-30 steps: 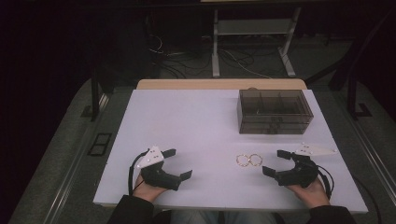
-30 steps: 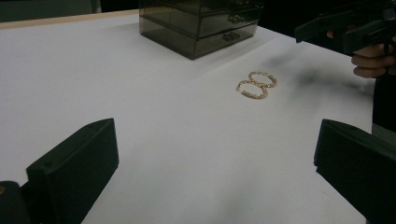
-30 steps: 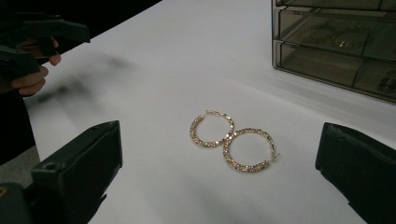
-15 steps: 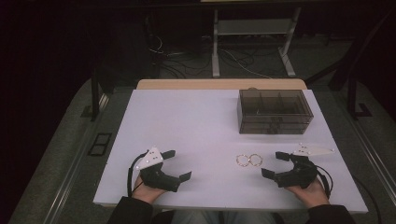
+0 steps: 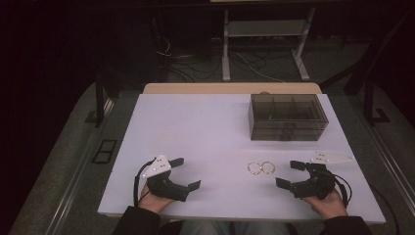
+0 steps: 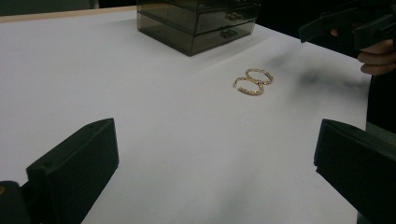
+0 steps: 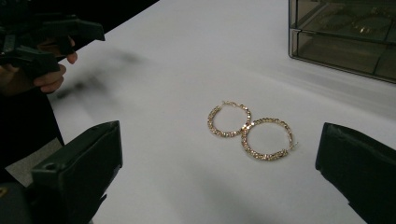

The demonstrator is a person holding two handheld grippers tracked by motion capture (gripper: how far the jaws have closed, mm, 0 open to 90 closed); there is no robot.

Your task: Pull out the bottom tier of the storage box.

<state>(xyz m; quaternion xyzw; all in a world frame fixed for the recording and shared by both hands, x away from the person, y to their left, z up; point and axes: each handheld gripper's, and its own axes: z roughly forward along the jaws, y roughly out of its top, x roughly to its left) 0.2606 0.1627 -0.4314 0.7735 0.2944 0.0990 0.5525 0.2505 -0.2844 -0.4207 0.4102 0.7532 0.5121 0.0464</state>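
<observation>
Two gold hoop earrings lie touching near the tabletop's front edge.
Right gripper just beside them and left gripper farther off both stand with jaws wide, empty.

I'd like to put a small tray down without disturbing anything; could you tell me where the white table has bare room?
The widest free patch of the white table runs from its left edge to the smoky transparent drawer box and down to the left gripper. It is crowded front right, where the two gold hoop earrings lie touching between the box and the right gripper.
</observation>
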